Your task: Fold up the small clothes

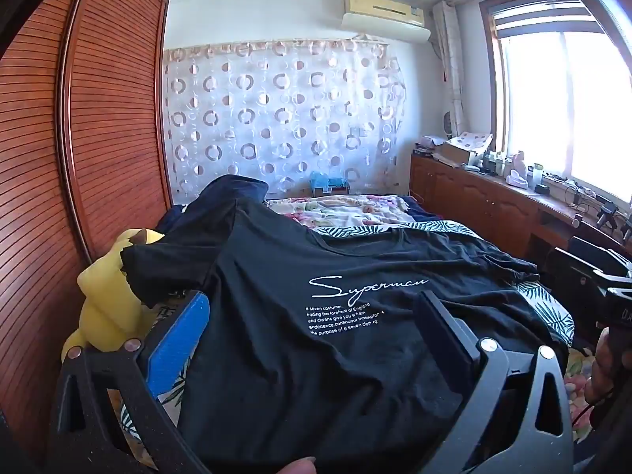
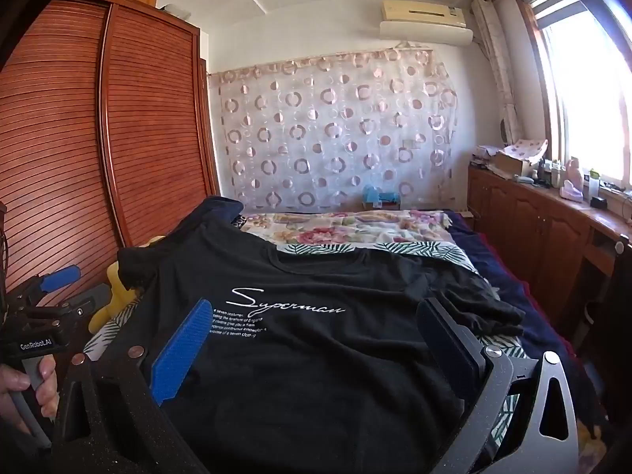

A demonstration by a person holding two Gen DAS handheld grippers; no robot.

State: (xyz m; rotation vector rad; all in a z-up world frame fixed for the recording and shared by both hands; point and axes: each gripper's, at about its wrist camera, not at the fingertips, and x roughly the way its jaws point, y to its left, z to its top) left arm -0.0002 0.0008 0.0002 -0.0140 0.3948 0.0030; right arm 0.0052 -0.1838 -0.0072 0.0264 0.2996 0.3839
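At nine o'clock in both views stands the tall reddish-brown wooden wardrobe with slatted doors (image 1: pixel 79 126), and at its foot, about eight o'clock, a soft yellow plush toy (image 1: pixel 104 300) lies against the left edge of the bed with the white, green-leaf printed sheet (image 1: pixel 553 308). The left sleeve of the black cotton T-shirt with white script lettering on the chest (image 1: pixel 324 339) rests over this toy, probably only because the shirt is wider than the free place on the bed. The left gripper (image 1: pixel 316 308) is spread wide: its blue-padded finger is at about eight o'clock near the left side seam, and its black finger is at about four o'clock over the chest (nothing is between them except the cloth that lies below). The shirt itself lies in the centre, face up and flat, collar toward twelve o'clock and hem toward the cameras; I judge it was spread like this so the sides can be folded in. The right gripper (image 2: pixel 316 326) is also spread apart above the lower body of the shirt, and holds nothing. At about three o'clock the right sleeve lies bunched on the sheet, so it will likely need smoothing first. Further right, the long brown wooden cabinet under the window (image 2: pixel 533 221) carries small clutter.
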